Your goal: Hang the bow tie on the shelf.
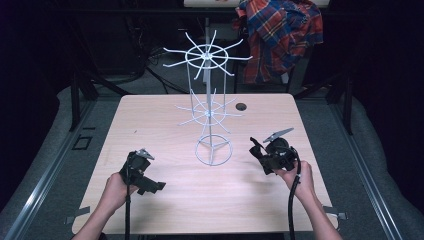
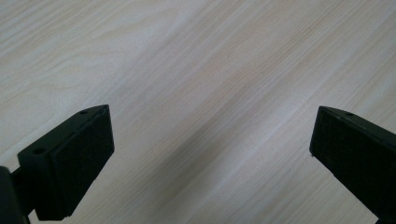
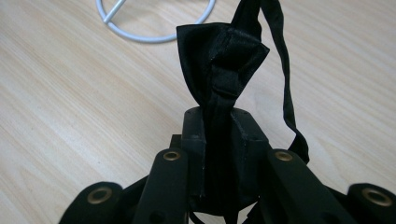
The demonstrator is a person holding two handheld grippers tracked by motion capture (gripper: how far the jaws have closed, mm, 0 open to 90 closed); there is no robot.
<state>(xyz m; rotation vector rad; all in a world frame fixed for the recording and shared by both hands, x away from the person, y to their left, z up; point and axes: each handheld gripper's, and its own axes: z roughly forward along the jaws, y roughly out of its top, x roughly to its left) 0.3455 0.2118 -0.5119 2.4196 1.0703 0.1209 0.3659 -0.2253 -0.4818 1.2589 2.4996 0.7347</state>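
Black bow tie [image 3: 219,60] between clamped jaws

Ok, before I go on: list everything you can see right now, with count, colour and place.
Bow tie: one, black satin with a thin strap hanging beside it, clamped in the right gripper.
Wire display stand: one, white, two tiers of radiating hooks on a ring base, upright at the table's middle.
Table: one, light wood, with a dark round hole near its far edge.
Plaid shirt: one, red and blue, draped beyond the table at the far right.
Left gripper: one, black, jaws wide apart over bare table, near left.
Right gripper: one, black, jaws shut on the bow tie, right of the stand's base.
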